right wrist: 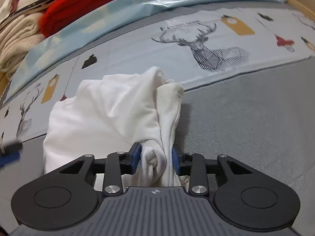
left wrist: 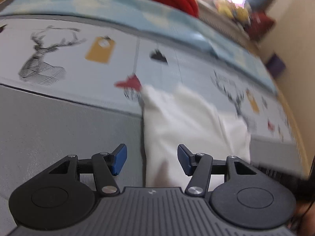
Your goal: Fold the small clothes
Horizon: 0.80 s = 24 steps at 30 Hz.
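On the left side of the grey bed cover (left wrist: 59, 122), our left gripper (left wrist: 152, 160) hangs with its blue-padded fingers (left wrist: 119, 158) spread wide and holding nothing, the left border of the small white cotton garment (left wrist: 189, 122) running between them. That garment lies across the seam where the grey cover meets the deer-printed sheet (left wrist: 65, 45). Further right, our right gripper (right wrist: 156, 157) has its fingers (right wrist: 135, 158) pinched tight on a bunched fold of the same white cloth (right wrist: 110, 116), which rises crumpled ahead of it. We judge the folding barely begun: the cloth is gathered, not flat. Next we likely need the left gripper to close on a free border so both can stretch the garment flat. Beyond the sheet lies a red knitted pile (right wrist: 82, 5).
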Tool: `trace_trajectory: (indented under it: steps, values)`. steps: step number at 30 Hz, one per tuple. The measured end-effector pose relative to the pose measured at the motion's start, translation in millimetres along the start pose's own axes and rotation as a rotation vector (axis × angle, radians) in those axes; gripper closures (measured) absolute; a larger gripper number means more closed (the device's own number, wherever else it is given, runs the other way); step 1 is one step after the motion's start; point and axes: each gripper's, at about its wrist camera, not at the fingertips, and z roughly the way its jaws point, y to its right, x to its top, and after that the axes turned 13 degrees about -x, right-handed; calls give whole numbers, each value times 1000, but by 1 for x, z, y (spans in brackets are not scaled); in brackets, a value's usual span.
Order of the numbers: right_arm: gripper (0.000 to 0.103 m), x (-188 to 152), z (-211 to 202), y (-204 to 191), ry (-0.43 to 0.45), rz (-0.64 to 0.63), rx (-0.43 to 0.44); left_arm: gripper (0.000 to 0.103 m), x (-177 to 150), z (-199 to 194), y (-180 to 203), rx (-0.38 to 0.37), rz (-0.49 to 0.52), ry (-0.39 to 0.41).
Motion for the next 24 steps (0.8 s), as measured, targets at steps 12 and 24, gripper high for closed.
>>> trace_trajectory:
  steps: [12, 24]
  values:
    - [60, -5, -20, 8, 83, -64, -84, 31, -29, 32, 14, 71, 138, -241]
    - [59, -18, -42, -9, 103, -219, 54, 31, -31, 21, 20, 50, 112, -185]
